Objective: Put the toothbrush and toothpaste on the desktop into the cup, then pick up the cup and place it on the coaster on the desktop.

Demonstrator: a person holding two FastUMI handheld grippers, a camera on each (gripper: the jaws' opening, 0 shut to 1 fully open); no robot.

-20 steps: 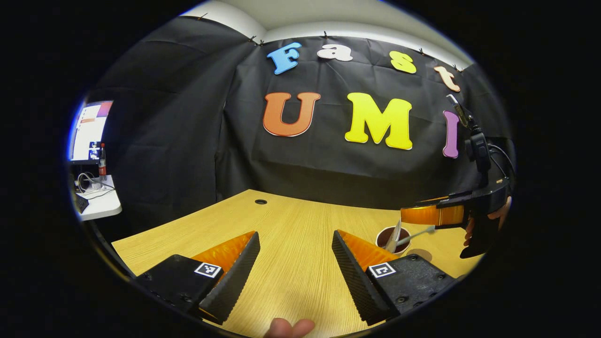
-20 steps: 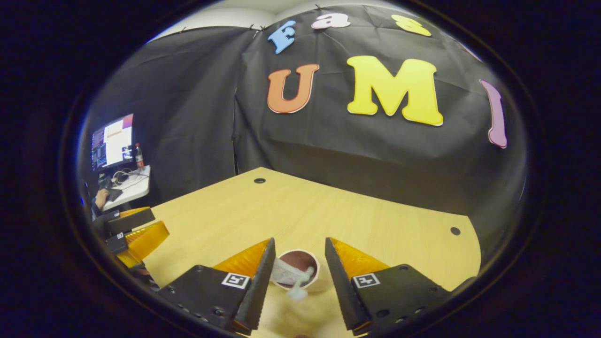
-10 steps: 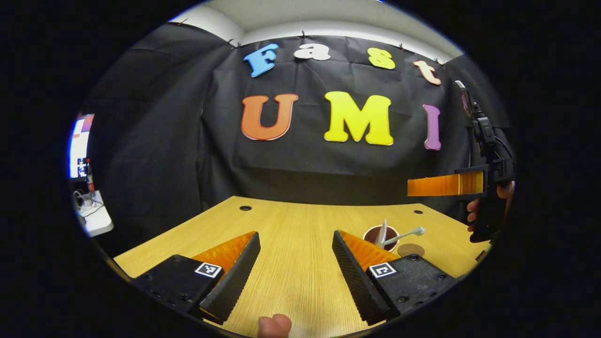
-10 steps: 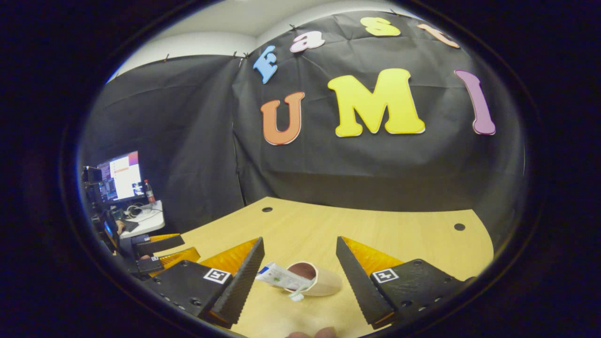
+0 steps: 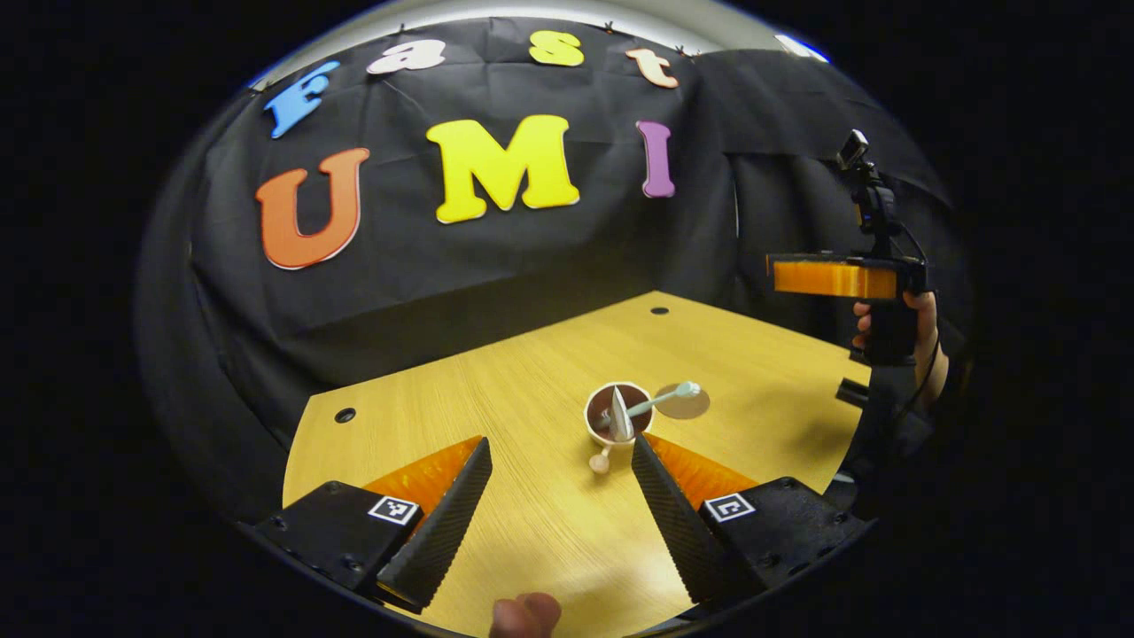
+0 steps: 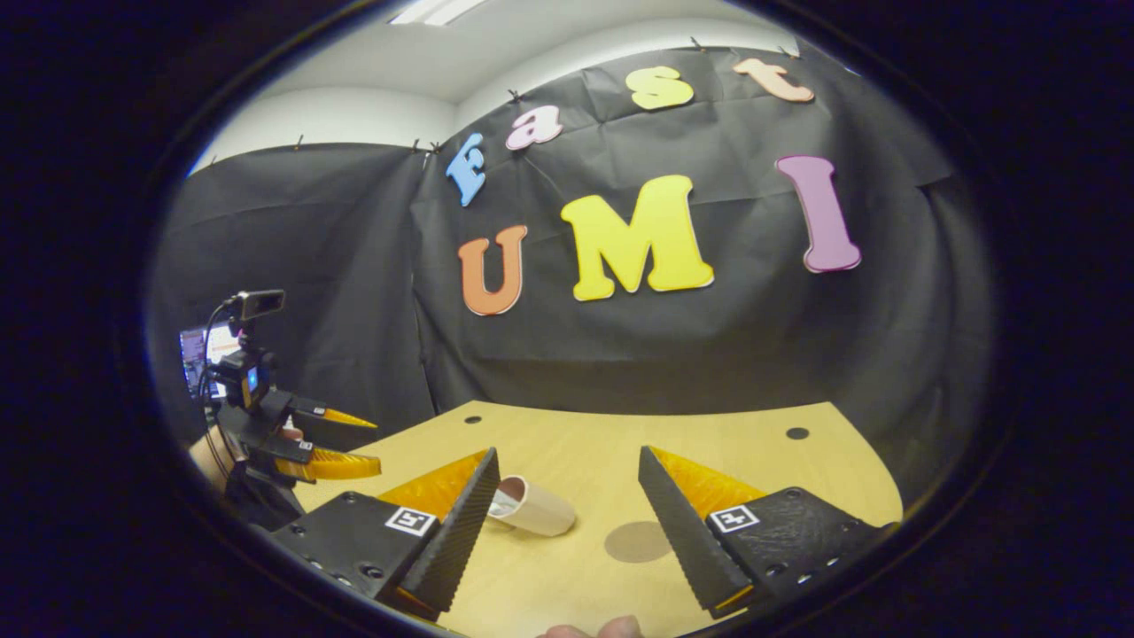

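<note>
Cup (image 5: 617, 415) at frame center held toothbrush (image 5: 663, 399) and toothpaste (image 5: 617, 415) beside the coaster (image 5: 687, 403); both grippers (image 5: 558, 496) (image 6: 567, 505) spread empty, so lifting it came next.

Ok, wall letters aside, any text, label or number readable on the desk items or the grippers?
No readable words.
White toothpaste tube in the round beige cup: print too small.
Square black-and-white tags on the left gripper: coded patterns, no letters.
Small monitor beyond the desk: blurred.
</note>
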